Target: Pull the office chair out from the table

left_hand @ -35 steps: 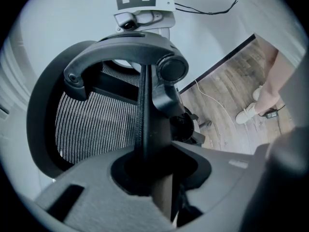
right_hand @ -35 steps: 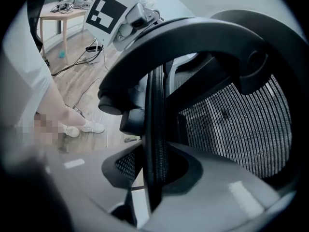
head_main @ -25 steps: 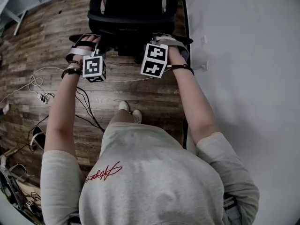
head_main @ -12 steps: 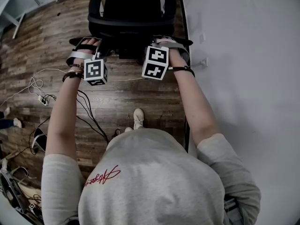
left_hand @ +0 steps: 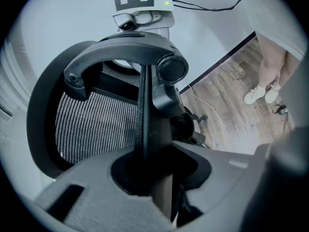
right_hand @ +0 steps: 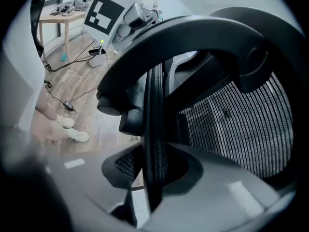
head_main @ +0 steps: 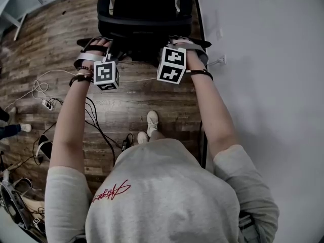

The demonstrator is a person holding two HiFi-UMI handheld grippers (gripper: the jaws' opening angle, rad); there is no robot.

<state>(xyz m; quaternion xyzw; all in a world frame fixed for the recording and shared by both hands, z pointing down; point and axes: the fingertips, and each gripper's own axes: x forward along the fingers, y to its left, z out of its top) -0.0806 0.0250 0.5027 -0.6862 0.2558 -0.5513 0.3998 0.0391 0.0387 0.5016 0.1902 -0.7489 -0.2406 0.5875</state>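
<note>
Soft, even indoor light, washed-out colour, strong fisheye bend.

Seen from above, the office chair (head_main: pixel 144 14) is a near-black mass with little detail in it. The wall (head_main: pixel 263 59) right of the chair is pale and flat, without glare. Only faint, soft-edged shadow lies on the wooden floor (head_main: pixel 50 44) left of the chair, and the boards curve toward the picture's edges. In both gripper views a dark round vignette cuts the corners. The chair's mesh is crisp there, while the left gripper (left_hand: pixel 145 163) and right gripper (right_hand: pixel 154 170) in front of it are blurred grey.
</note>
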